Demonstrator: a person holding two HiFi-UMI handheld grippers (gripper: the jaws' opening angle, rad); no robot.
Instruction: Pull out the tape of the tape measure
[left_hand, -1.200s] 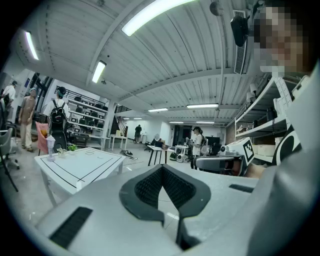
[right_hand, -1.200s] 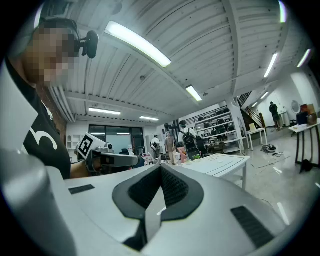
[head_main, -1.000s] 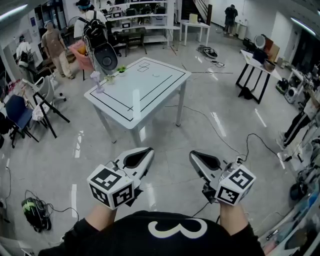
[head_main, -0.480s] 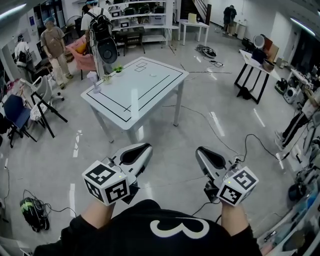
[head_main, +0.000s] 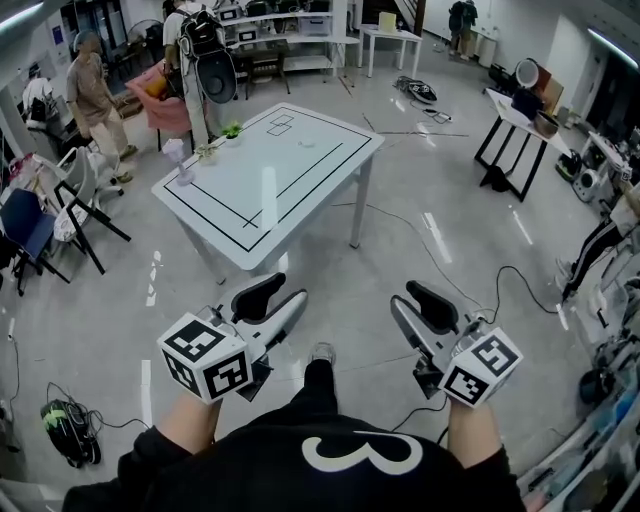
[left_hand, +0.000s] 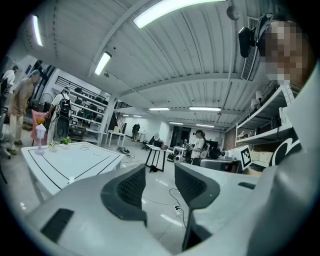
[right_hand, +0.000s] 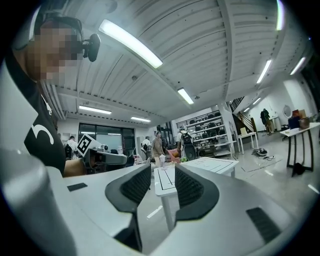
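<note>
A white table (head_main: 300, 185) with black lines stands ahead of me, also in the left gripper view (left_hand: 75, 159) and the right gripper view (right_hand: 210, 166). On it are a small pale object (head_main: 307, 143), too small to identify, a small plant (head_main: 232, 130) and a pale vase (head_main: 180, 160). No tape measure can be made out. My left gripper (head_main: 275, 302) (left_hand: 159, 172) and right gripper (head_main: 420, 308) (right_hand: 162, 175) hover over the floor short of the table. Both jaws have just been opening, with nothing between them.
People stand by chairs (head_main: 40, 225) at the back left. Cables (head_main: 440, 265) trail across the shiny floor. A black-legged table (head_main: 515, 120) stands at the right, shelves (head_main: 290, 30) at the back, and a green object (head_main: 65, 425) lies at the lower left.
Both grippers, shut before, now stand open. I have come closer to the table, and a shoe now shows between the grippers.
</note>
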